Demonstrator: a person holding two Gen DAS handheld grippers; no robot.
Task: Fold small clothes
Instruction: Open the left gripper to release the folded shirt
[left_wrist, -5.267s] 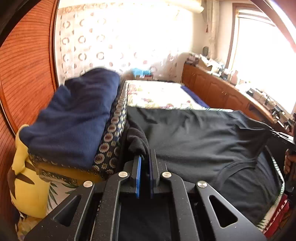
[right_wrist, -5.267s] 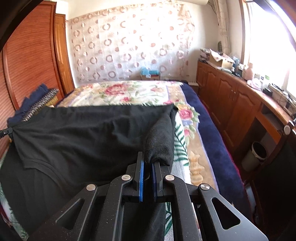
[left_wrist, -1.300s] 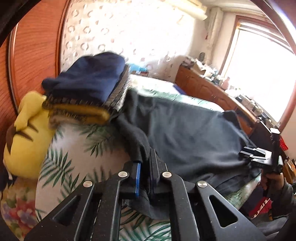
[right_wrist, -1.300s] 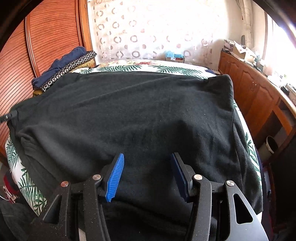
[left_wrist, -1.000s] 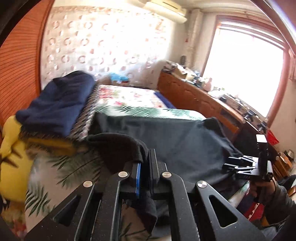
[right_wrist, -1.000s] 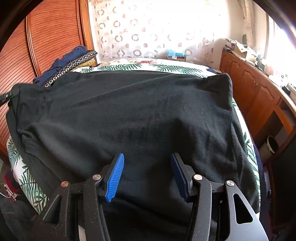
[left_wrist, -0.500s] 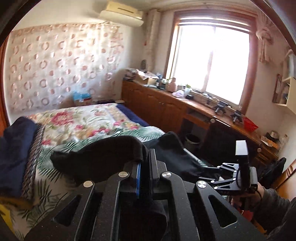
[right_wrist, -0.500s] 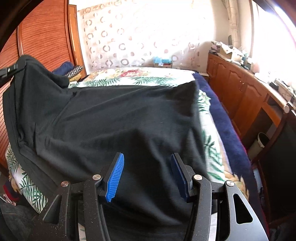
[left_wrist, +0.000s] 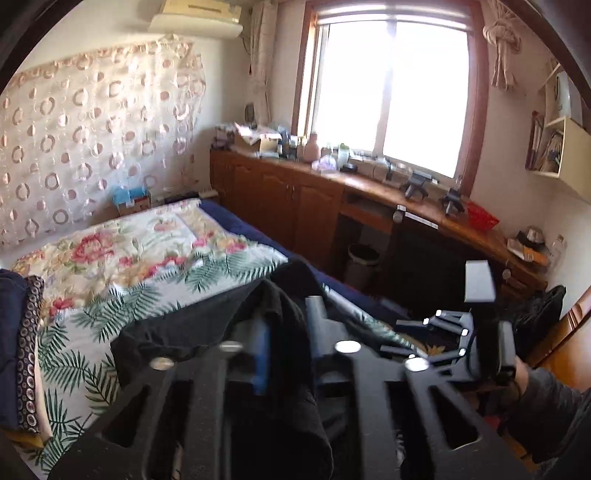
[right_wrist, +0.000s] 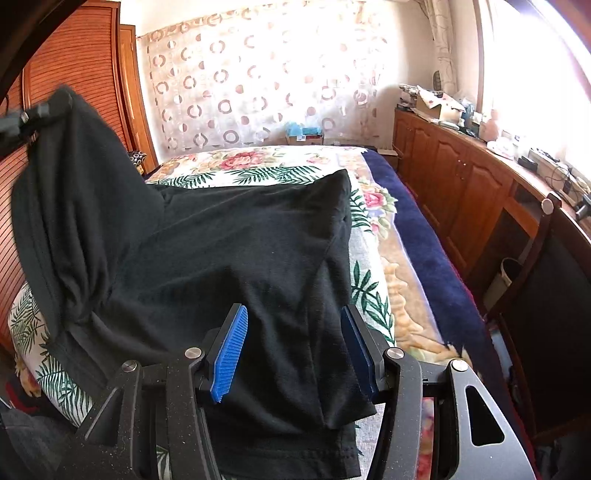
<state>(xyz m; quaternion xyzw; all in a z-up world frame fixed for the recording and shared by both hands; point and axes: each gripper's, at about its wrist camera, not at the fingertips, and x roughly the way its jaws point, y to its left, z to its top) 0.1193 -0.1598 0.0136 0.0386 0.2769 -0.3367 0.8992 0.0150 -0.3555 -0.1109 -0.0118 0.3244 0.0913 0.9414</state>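
Observation:
A black T-shirt (right_wrist: 236, 258) lies spread on the bed, one side lifted high at the left. My left gripper (left_wrist: 286, 325) holds that lifted part; black cloth (left_wrist: 273, 369) drapes between its blurred fingers, which stand slightly apart. It shows in the right wrist view (right_wrist: 22, 118) at the upper left, still gripping the cloth. My right gripper (right_wrist: 295, 339) is open and empty, hovering over the shirt's near edge, with its blue pads (right_wrist: 231, 350) apart. It also shows in the left wrist view (left_wrist: 436, 339), held by a hand at the right.
The bed has a floral and palm-leaf cover (left_wrist: 140, 254). Folded dark blue and patterned cloth (left_wrist: 18, 350) is stacked at the left. A wooden cabinet run (right_wrist: 461, 177) with clutter lines the window side, with a bin (right_wrist: 502, 280) below. A wooden wardrobe (right_wrist: 74, 74) stands behind.
My left gripper has raised and swung the shirt's side up and toward the right, and its fingers have parted a little. The right gripper stays open over the near edge.

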